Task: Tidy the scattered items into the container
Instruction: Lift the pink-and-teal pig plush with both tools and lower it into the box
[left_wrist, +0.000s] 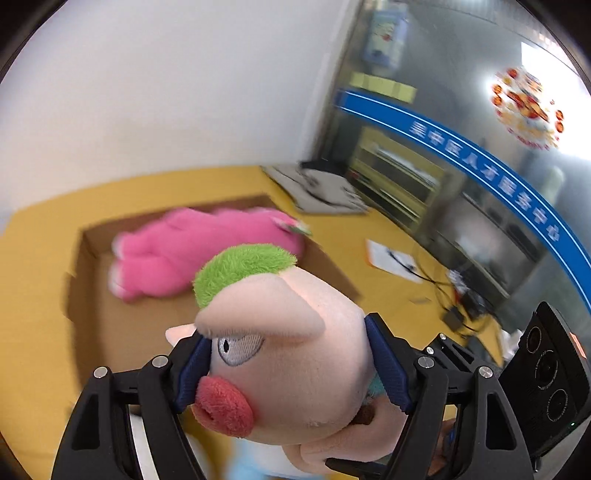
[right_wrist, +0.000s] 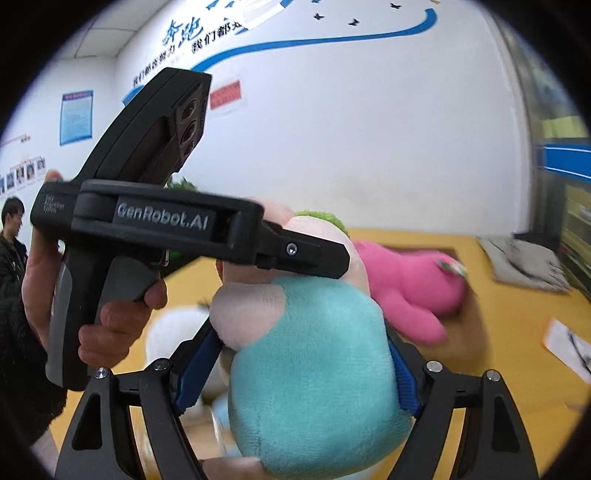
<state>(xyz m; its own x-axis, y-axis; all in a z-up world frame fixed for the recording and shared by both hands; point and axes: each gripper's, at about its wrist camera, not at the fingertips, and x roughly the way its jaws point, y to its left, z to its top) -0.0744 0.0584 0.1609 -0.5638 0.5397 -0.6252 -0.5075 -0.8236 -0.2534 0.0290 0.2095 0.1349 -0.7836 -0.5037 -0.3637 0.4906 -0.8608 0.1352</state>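
A pig plush toy with a pale pink head (left_wrist: 295, 354), green hair, a red snout and a teal body (right_wrist: 314, 376) is held by both grippers above the yellow table. My left gripper (left_wrist: 291, 365) is shut on its head. My right gripper (right_wrist: 303, 369) is shut on its teal body. The left gripper (right_wrist: 192, 229) shows from the side in the right wrist view, clamping the head. A shallow cardboard box (left_wrist: 96, 280) lies on the table beyond the pig. A pink plush toy (left_wrist: 199, 254) lies inside it, also seen in the right wrist view (right_wrist: 410, 284).
A yellow table (left_wrist: 33, 295) stands against a white wall. Grey folded cloth (left_wrist: 321, 192) lies at the far corner. A white paper (left_wrist: 391, 258) and black cables (left_wrist: 454, 299) lie near the right edge by glass cabinets. A person (right_wrist: 11, 236) stands at far left.
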